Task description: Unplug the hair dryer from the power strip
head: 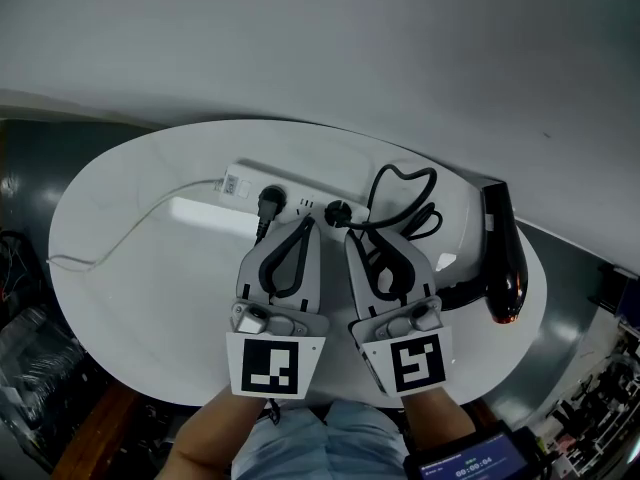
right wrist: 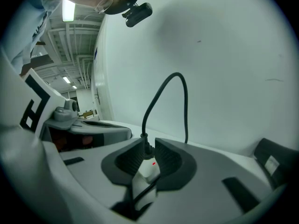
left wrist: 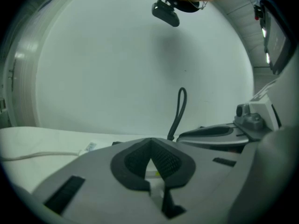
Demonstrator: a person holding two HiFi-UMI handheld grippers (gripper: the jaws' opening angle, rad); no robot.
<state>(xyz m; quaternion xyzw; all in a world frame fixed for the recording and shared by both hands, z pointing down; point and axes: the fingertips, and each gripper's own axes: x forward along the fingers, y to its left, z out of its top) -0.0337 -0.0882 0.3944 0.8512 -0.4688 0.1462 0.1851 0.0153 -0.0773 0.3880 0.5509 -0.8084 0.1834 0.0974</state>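
A white power strip [head: 300, 194] lies on the round white table [head: 130, 268], with two black plugs in it: one on the left [head: 269, 201] and one on the right [head: 338, 211]. The right plug's cable [head: 408, 204] loops over to the black hair dryer [head: 503, 256] at the right. My left gripper [head: 304, 224] is shut just before the strip, with nothing seen between its tips [left wrist: 150, 141]. My right gripper [head: 351, 234] stands slightly open at the right plug. The plug's neck [right wrist: 145, 148] shows in the narrow gap between the pads.
A thin white cord [head: 130, 230] runs from the strip's left end across the table to its left edge. A grey wall stands close behind the table. Dark floor and clutter surround the table. The person's arms are at the bottom edge.
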